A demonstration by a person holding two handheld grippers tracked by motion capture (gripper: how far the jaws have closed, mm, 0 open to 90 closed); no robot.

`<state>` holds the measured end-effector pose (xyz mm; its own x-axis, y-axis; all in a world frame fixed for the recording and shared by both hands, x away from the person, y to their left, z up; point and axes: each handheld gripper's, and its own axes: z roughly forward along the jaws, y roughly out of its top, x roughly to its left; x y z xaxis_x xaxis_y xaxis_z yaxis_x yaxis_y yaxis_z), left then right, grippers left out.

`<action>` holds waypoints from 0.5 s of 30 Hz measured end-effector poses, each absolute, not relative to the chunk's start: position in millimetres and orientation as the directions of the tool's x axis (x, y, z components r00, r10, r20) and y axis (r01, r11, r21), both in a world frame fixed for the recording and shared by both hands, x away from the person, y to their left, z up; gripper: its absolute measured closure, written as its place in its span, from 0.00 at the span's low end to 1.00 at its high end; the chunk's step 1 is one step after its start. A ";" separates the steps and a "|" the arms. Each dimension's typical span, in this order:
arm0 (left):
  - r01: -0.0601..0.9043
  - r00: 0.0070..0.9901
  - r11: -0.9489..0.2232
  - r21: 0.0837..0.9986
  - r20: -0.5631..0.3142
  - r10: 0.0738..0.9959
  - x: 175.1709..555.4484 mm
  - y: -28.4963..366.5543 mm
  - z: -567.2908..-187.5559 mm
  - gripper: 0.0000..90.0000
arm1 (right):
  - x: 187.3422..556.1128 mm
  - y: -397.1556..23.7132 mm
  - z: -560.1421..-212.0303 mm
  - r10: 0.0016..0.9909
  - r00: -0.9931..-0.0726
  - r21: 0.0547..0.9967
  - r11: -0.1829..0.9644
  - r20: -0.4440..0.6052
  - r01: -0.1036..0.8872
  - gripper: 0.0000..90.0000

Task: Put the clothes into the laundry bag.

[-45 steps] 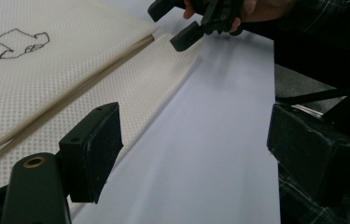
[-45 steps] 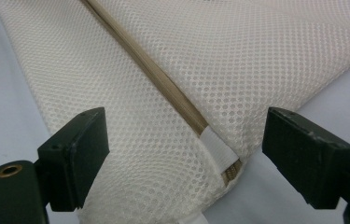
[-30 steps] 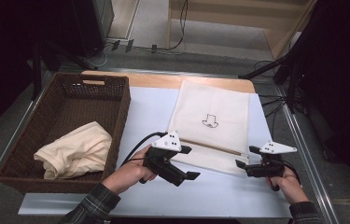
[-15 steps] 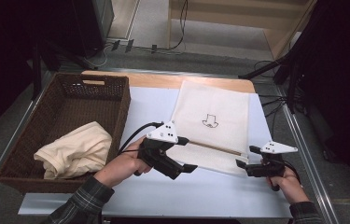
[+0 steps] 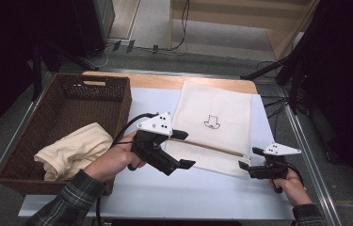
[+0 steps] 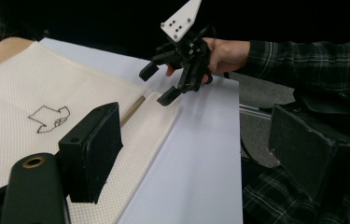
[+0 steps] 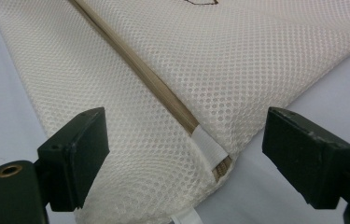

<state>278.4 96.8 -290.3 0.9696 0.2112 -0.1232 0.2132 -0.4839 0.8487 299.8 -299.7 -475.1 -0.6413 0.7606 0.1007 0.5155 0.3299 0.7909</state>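
A cream mesh bag (image 5: 214,129) with a small drawn emblem (image 5: 212,121) lies flat on the pale table. A tan strip (image 5: 212,147) runs across it near its front edge. My left gripper (image 5: 183,149) hangs open above the bag's near-left corner, holding nothing. In the left gripper view its jaws (image 6: 200,154) stand wide over the bag (image 6: 32,93). My right gripper (image 5: 249,158) sits low at the bag's near-right corner, open. In the right gripper view the bag's corner (image 7: 210,168) and the strip's end (image 7: 154,79) lie between the jaws (image 7: 191,156), untouched by the pads.
A dark wicker basket (image 5: 66,94) stands at the table's left with a crumpled cream cloth (image 5: 73,150) in it. The table's pale sheet (image 5: 174,193) stretches in front of the bag. Metal rails edge the table, and cables lie on the floor beyond.
My left gripper has lifted off the bag's near-left corner and risen, still open. The right gripper and the bag have stayed put.
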 end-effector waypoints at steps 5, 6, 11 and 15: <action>0.206 0.969 -0.491 0.846 -0.106 0.223 283.7 104.3 -279.2 0.19 | 299.9 -298.8 -475.1 0.757 -0.646 0.792 0.333 0.099 0.512 0.17; 0.204 0.969 -0.497 0.844 -0.102 0.226 284.1 106.2 -276.9 0.19 | 300.0 -299.0 -475.4 0.756 -0.647 0.792 0.335 0.098 0.511 0.17; 0.195 0.969 -0.510 0.838 -0.085 0.231 286.0 116.3 -267.1 0.19 | 300.5 -299.6 -475.7 0.759 -0.644 0.790 0.334 0.099 0.514 0.17; 0.184 0.970 -0.526 0.830 -0.067 0.233 287.2 122.3 -263.3 0.19 | 300.1 -298.6 -475.8 0.756 -0.647 0.789 0.338 0.097 0.513 0.17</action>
<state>287.2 122.3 -263.3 0.9702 0.2328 -0.0674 0.1840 -0.5260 0.8303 300.1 -298.6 -475.8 -0.6473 0.7561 0.0970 0.5129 0.3378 0.7892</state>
